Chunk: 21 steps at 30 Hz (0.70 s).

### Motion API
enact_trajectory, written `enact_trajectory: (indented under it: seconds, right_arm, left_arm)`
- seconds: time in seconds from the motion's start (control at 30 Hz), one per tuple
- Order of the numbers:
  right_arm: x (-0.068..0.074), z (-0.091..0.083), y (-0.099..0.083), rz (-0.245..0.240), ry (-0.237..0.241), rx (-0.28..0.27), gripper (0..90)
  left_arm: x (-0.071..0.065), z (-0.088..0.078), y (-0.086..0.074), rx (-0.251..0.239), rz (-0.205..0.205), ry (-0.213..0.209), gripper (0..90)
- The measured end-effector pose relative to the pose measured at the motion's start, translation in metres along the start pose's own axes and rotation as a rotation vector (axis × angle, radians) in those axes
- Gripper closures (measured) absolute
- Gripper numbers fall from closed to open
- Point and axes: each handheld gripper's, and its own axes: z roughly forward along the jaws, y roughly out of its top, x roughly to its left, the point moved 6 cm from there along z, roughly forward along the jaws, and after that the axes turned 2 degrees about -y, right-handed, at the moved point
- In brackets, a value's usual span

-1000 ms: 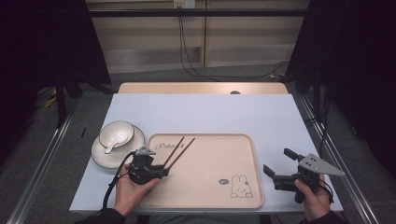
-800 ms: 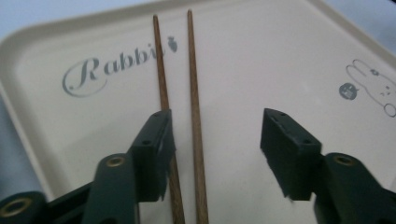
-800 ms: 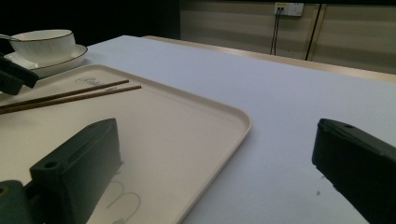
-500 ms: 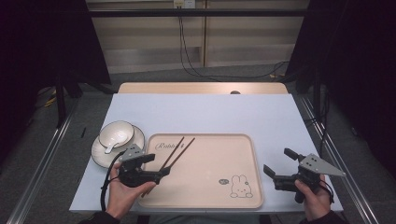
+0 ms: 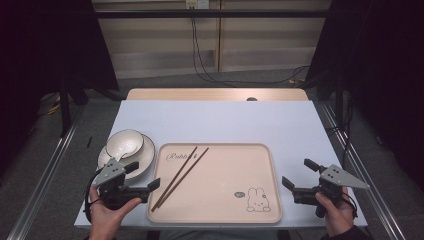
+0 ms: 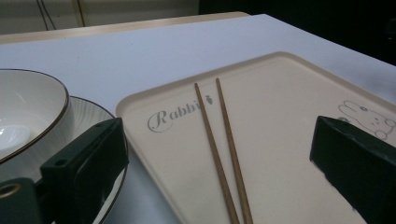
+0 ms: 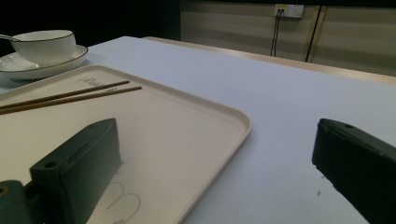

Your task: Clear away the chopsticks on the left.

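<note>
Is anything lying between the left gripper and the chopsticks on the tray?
Nothing visible does. The left gripper is open at the tray's left edge, and the chopsticks lie bare on the tray just beyond its jaws. The bowl and plate sit off to the side.

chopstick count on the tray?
2. Both chopsticks lie side by side on the left part of the tray, running diagonally from beside the "Rabbit" lettering toward its near-left corner.

Black jaws, grey three-cornered plates
</note>
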Motion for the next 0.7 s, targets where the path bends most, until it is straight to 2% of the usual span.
enact_trajectory:
  seconds: [0.37,0.47,0.53,0.63,0.7]
  right_arm:
    - [0.0,-0.001,0.0,0.003,-0.002,0.0,0.9]
    - [0.0,0.0,0.0,0.002,-0.002,-0.002,0.8]
    - [0.0,0.0,0.0,-0.004,0.005,0.0,0.8]
    - [0.001,-0.001,0.001,-0.004,0.006,-0.001,0.8]
    - [0.001,-0.001,0.001,-0.01,0.006,-0.005,0.8]
  left_arm:
    - [0.013,-0.03,-0.01,-0.087,0.015,-0.006,2.3]
    - [0.019,-0.036,-0.015,-0.101,-0.008,-0.029,2.2]
    - [0.023,-0.038,-0.016,-0.11,-0.016,-0.017,1.7]
    - [0.029,-0.045,-0.017,-0.118,-0.005,-0.014,2.3]
    - [0.034,-0.048,-0.02,-0.124,-0.024,-0.002,2.0]
